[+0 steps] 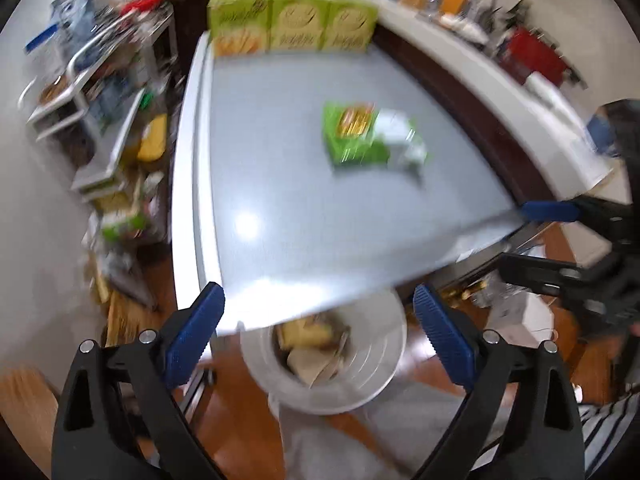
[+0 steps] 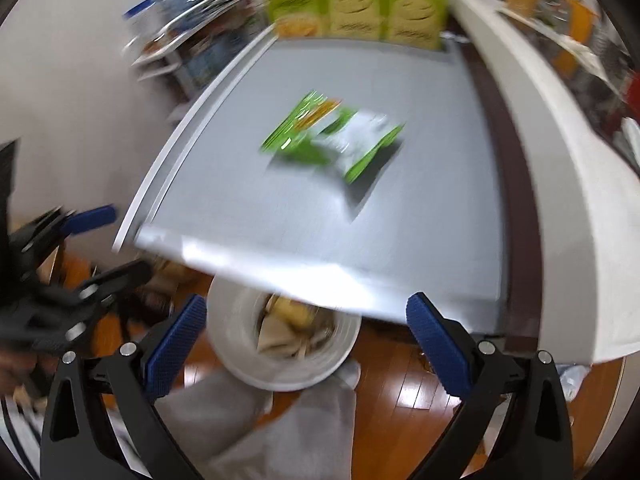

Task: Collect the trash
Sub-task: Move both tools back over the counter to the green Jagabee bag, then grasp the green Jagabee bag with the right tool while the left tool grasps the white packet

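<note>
A green and white snack wrapper (image 1: 370, 138) lies crumpled near the middle of the grey table (image 1: 280, 184); it also shows in the right wrist view (image 2: 336, 138). A white bin (image 1: 328, 354) holding paper trash stands on the floor under the table's near edge, also in the right wrist view (image 2: 286, 340). My left gripper (image 1: 318, 308) is open and empty above the bin. My right gripper (image 2: 306, 318) is open and empty, also above the bin. Both views are blurred.
Three green boxes (image 1: 292, 22) stand along the table's far edge. A cluttered white shelf rack (image 1: 100, 92) is left of the table, and a white counter (image 2: 568, 152) with clutter runs along the right. The floor is wood (image 2: 404, 412).
</note>
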{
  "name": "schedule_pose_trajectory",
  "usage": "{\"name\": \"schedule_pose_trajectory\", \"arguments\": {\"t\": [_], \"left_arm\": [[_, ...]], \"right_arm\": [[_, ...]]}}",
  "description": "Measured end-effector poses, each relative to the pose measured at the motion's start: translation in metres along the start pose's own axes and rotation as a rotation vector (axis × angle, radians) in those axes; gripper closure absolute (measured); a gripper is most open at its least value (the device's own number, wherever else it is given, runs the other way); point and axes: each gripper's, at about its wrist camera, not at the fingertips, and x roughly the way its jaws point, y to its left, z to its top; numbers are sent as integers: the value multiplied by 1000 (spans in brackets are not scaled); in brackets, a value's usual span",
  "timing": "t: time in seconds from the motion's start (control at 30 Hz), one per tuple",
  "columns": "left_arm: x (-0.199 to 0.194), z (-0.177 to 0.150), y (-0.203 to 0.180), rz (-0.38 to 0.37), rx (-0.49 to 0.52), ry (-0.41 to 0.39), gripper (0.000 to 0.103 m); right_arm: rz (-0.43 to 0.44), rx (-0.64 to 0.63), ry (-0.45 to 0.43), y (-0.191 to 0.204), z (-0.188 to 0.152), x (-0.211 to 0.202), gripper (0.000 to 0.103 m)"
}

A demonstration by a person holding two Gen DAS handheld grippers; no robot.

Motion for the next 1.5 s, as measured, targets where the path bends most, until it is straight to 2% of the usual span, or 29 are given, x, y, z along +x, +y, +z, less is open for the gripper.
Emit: {"name": "schedule_pose_trajectory", "arguments": {"t": [0.07,0.13,0.2,0.23,0.37,0.5,0.83,0.97,1.0,1.07,1.1,1.27,1.37,1.43,1.5], "left_arm": [[-5,17,6,-24,30,-31,6],[-5,38,11,-55,59,-65,7],[-3,51,10,-54,77,-94,10],[-2,58,10,-51,89,-105,15],[9,83,13,-53,76,-108,18],[36,104,13,-115,20,-45,45],[108,142,-24,-130,131,96,47],[135,145,-24,-118,142,159,47],[140,146,-23,-124,139,166,50],[144,148,-21,-156,129,178,64],[146,149,-20,-170,119,193,67],[125,145,-20,-157,148,151,67],[100,134,-8,-92,158,121,67],[90,123,8,-37,134,138,67],[89,114,29,-43,76,181,67]], "right_arm": [[-40,76,-14,-2,13,3,5],[-34,119,-36,-8,20,6,5],[-25,132,-54,-8,31,9,14],[-34,133,-42,-10,39,15,27],[-29,130,-21,-15,64,31,29],[-36,101,36,-26,83,54,29],[21,88,96,-34,93,79,29],[21,76,106,-37,92,80,29],[24,77,109,-38,92,81,29],[32,85,114,-41,91,82,29],[34,86,114,-41,91,82,29],[33,83,117,-44,90,82,29],[28,59,114,-43,91,79,29],[8,18,111,-38,95,79,28],[-3,-9,116,-36,97,80,28]]}}
